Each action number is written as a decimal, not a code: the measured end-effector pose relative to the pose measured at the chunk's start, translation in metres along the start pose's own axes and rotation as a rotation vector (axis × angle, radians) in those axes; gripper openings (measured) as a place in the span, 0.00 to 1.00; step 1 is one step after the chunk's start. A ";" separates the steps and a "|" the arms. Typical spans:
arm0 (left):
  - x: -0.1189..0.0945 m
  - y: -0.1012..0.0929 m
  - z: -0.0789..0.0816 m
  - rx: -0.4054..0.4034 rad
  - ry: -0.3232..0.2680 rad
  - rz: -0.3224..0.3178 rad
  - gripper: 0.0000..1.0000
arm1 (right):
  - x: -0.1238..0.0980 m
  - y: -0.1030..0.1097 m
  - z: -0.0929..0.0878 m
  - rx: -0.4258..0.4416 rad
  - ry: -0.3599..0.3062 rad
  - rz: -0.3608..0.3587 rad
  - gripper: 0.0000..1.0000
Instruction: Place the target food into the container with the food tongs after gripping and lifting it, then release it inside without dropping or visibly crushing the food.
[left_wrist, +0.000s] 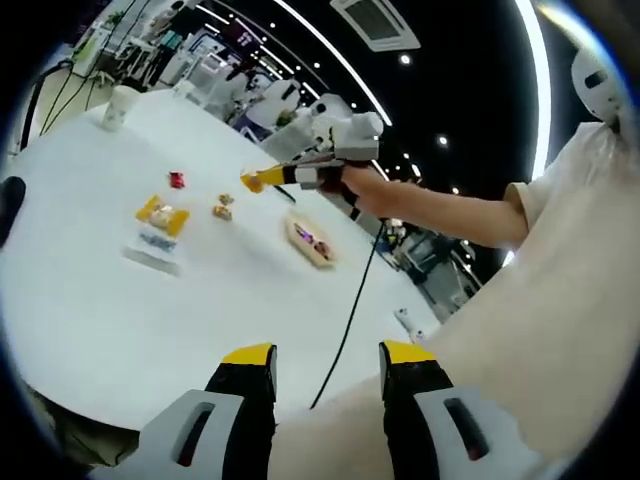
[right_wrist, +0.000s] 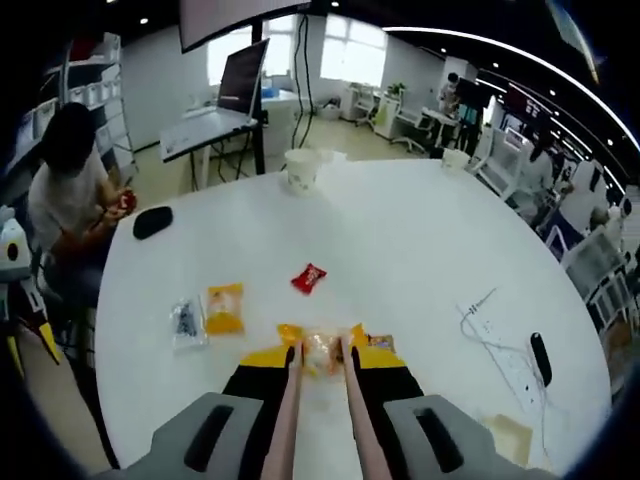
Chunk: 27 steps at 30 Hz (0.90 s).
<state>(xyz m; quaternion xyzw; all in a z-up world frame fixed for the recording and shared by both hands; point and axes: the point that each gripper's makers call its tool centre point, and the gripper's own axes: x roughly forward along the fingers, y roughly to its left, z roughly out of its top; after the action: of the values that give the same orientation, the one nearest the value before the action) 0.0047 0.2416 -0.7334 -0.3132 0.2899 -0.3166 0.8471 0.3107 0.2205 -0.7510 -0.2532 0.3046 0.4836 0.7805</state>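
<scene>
The right gripper (right_wrist: 322, 360), its yellow-tipped black jaws pressed in on the two pink arms of the plastic food tongs (right_wrist: 289, 420), holds the tongs pointing straight ahead along its own axis. At the far end of the tongs sits the target food, a small pale orange morsel in clear wrap (right_wrist: 322, 349), lodged between the tong tips. Whether it rests on the round white table (right_wrist: 420, 250) or is already clear of it cannot be told.

The container, a shallow beige oval tray (left_wrist: 310, 243) already holding a few pieces, is the reference for all else. In the left gripper view it lies just beside the right gripper (left_wrist: 256, 180), on the side toward the person, its long axis running roughly crosswise to the tongs. In the right gripper view a beige edge at the lower right (right_wrist: 505, 436) is probably this tray. The carry is therefore judged to run to the right and back toward the holder, not forward.

Beyond the tray, past the food, lie a red wrapped sweet (right_wrist: 308, 277), a yellow packet (right_wrist: 225, 307) and a clear packet with dark print (right_wrist: 185, 322). Farthest from the tray stands a white paper cup (right_wrist: 300, 170).

The left gripper (left_wrist: 325, 356) hangs with jaws apart and nothing between them, well apart from the tray; the right gripper is the nearer.
</scene>
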 end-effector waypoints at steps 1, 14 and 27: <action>0.001 -0.001 0.001 0.006 0.003 -0.004 0.40 | -0.002 -0.001 0.000 0.002 -0.001 -0.003 0.21; 0.019 -0.008 0.006 0.036 0.035 -0.049 0.40 | -0.034 -0.015 -0.010 0.037 -0.009 -0.064 0.21; 0.024 -0.018 0.003 0.051 0.056 -0.067 0.40 | -0.062 -0.029 -0.023 0.085 -0.020 -0.116 0.22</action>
<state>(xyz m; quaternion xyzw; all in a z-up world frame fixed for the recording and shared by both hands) 0.0157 0.2144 -0.7264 -0.2919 0.2946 -0.3609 0.8353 0.3101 0.1560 -0.7196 -0.2321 0.3018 0.4267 0.8204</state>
